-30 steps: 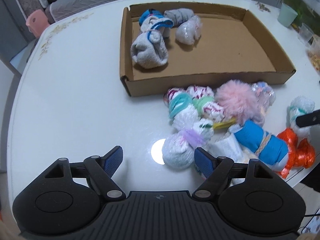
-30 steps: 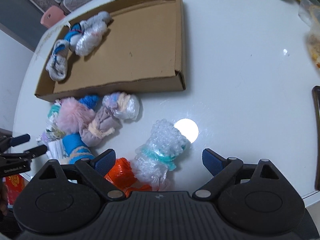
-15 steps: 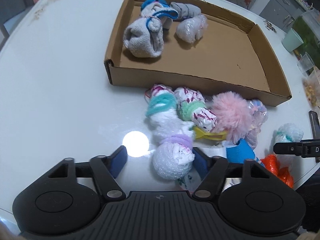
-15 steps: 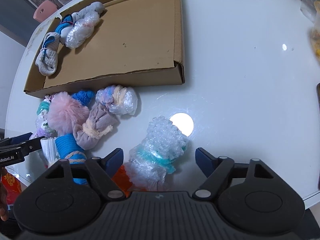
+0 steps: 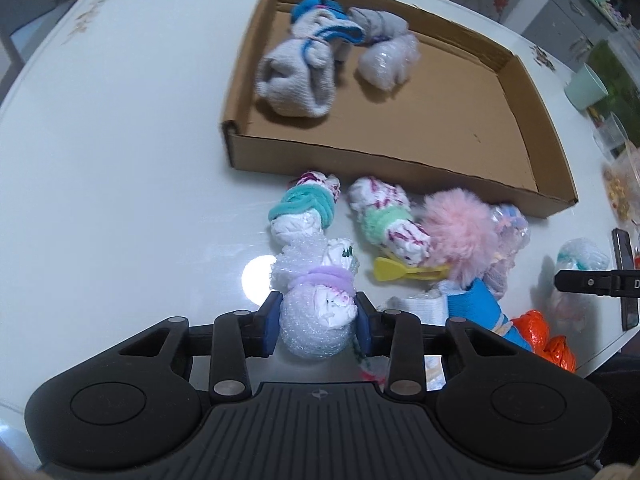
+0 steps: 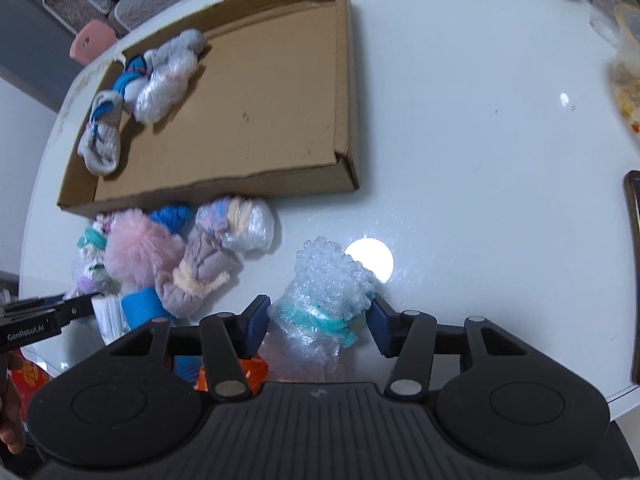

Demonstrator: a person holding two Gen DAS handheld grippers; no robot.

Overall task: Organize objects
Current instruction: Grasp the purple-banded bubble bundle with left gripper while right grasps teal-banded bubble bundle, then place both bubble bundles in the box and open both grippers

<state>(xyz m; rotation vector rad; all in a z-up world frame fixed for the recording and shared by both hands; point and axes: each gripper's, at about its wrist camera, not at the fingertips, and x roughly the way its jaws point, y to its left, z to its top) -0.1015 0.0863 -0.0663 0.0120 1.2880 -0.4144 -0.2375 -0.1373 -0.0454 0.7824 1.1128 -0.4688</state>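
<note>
In the left wrist view my left gripper (image 5: 317, 328) points steeply down, its jaws closing, both blue pads pressing a bubble-wrap bundle with a purple band (image 5: 316, 320). In the right wrist view my right gripper (image 6: 318, 326) is closing around a bubble-wrap bundle with a teal band (image 6: 320, 304). Its left pad touches the wrap and a small gap shows at the right pad. A cardboard tray (image 5: 400, 168) behind holds grey sock rolls (image 5: 296, 76) and a plastic-wrapped bundle (image 5: 386, 62). More bundles and a pink fluffy ball (image 5: 456, 236) lie in front of it.
On the white table (image 5: 120, 160) the pile includes a yellow clip (image 5: 400, 270), a blue roll (image 5: 480, 308) and orange wrapping (image 5: 548, 336) near the front edge. A mint cup (image 5: 586, 88) and food containers (image 6: 624, 80) stand far right. A dark phone (image 6: 632, 272) lies at the right edge.
Both grippers' jaws have narrowed from wide open onto their bundles. The left gripper rolled and came onto the purple-banded bundle; the right one shifted slightly over the teal-banded bundle.
</note>
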